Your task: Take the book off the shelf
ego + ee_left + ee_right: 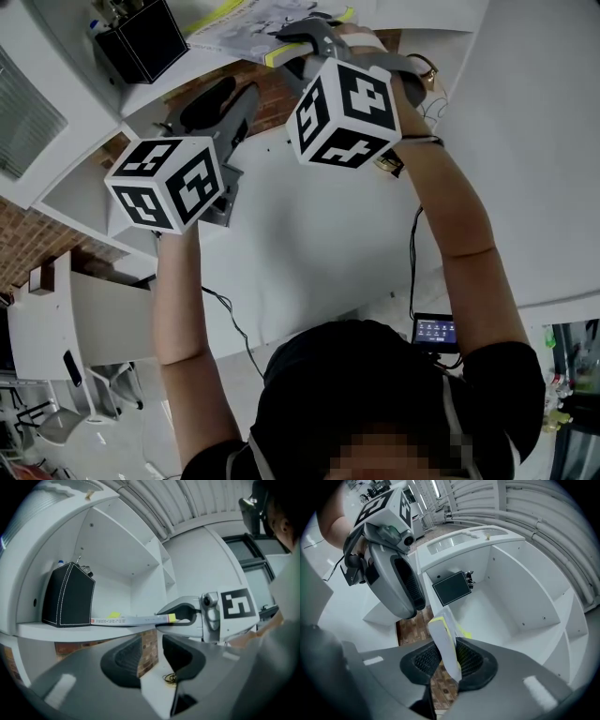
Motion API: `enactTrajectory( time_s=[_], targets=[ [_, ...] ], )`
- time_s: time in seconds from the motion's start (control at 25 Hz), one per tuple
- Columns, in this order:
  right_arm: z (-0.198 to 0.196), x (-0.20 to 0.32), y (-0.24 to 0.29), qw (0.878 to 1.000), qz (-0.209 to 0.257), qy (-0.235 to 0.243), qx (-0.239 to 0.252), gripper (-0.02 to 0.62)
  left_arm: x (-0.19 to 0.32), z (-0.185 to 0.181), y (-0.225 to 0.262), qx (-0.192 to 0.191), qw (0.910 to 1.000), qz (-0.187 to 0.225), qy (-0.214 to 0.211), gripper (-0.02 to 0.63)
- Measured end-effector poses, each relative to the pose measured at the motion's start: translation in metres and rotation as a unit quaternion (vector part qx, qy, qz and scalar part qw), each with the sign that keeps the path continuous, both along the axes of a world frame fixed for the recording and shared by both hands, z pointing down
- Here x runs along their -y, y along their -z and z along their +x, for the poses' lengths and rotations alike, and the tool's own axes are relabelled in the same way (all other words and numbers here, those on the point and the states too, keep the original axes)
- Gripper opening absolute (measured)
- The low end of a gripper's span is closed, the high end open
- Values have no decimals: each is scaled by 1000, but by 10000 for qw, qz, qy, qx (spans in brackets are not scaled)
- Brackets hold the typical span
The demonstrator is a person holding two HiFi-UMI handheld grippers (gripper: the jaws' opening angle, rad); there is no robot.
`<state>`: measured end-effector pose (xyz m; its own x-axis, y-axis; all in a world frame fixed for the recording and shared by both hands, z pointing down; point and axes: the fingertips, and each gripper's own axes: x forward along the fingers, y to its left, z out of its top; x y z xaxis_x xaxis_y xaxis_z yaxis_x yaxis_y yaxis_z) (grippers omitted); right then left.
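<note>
A thin book (246, 25) with a yellow strip at its near end lies flat on the white shelf (56, 631), its near end sticking out past the shelf's front edge. My right gripper (445, 660) is shut on that near end of the book (448, 645); in the left gripper view its jaws close over and under the yellow-tipped end of the book (133, 619). My left gripper (152, 660) hangs just below the shelf's edge, left of the right gripper (302, 39). It stands open with nothing between its pads.
A black box (68, 601) with white stitching stands on the same shelf, touching the book's far end. Shelf dividers rise behind and to the right. A brick wall (149, 645) shows under the shelf. Far below are a small screen (434, 331) and a cable.
</note>
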<state>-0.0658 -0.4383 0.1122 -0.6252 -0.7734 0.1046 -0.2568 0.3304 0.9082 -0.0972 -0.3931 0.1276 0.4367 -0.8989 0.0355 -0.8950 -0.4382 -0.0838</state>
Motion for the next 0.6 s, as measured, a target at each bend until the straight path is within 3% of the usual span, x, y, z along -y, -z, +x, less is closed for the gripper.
enactTrajectory(
  time_s=[0.4,0.6],
  targets=[
    [1,-20,1,9995,85,-287,-20,75,-14,-8,7,-38,9999,106,-26,135],
    [3,-28,0,9990,188,-395,-31,75,-21,-11,11,-248,9995,187,-103,141]
  ],
)
